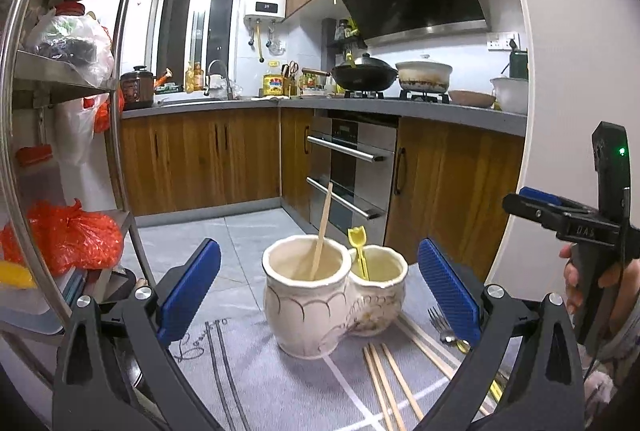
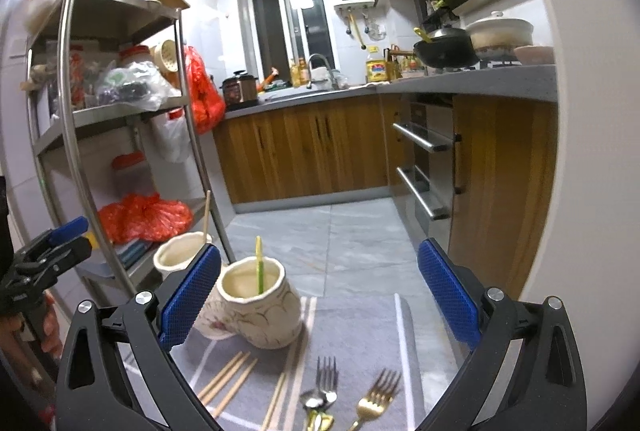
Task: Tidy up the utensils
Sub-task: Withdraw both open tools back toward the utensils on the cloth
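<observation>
utensils lay scattered on a grey striped mat in front of you: loose wooden chopsticks, a silver fork and a gold fork side by side, with spoon bowls just beside the silver fork's handle. behind them on the mat stood a cream ceramic holder made of two joined cups. the cup on your left held a single wooden chopstick, leaning; the cup on your right held a yellow plastic utensil, upright. your left tool hung in the air facing the holder, its blue pads spread wide and gripping nothing. your right tool hovered above the forks, likewise spread wide and empty. each tool showed at the edge of the other's view, held in your hand. beyond the mat were a tiled floor, a steel shelf rack with red bags, and wooden cabinets.
</observation>
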Available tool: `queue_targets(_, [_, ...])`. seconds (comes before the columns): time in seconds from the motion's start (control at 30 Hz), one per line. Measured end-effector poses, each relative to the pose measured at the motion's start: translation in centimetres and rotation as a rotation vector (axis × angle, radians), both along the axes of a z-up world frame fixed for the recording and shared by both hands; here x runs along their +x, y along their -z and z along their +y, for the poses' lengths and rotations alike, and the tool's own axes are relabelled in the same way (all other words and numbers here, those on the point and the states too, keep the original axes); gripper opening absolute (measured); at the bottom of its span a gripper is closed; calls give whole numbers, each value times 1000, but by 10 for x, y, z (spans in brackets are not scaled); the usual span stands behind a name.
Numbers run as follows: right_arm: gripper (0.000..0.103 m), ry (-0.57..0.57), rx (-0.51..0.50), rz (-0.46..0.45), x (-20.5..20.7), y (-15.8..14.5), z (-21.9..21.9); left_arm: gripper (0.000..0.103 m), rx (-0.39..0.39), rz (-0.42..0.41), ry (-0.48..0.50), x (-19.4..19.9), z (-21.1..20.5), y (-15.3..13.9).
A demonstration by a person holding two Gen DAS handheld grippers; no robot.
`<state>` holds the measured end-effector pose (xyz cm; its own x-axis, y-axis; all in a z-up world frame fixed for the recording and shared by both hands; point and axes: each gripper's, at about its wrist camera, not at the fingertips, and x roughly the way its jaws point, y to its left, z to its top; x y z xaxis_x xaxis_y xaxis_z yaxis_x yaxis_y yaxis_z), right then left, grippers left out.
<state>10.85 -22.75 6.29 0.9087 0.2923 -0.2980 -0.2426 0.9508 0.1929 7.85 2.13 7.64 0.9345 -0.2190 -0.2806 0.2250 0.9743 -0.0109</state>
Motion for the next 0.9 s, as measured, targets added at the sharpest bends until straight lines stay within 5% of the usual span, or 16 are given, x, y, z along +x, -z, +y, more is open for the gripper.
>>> queue_targets(0.37, [98,11,-16,56,-9,19,-8,97,19,53,16,-9,-7,19])
queue_targets(0.67, [98,0,-142,86,-15,37,7,97,97,122,-16,-6,-17,48])
queue_targets(0.9, [98,-7,-219,174,-18,64,4,97,152,263,24,1,-29,78])
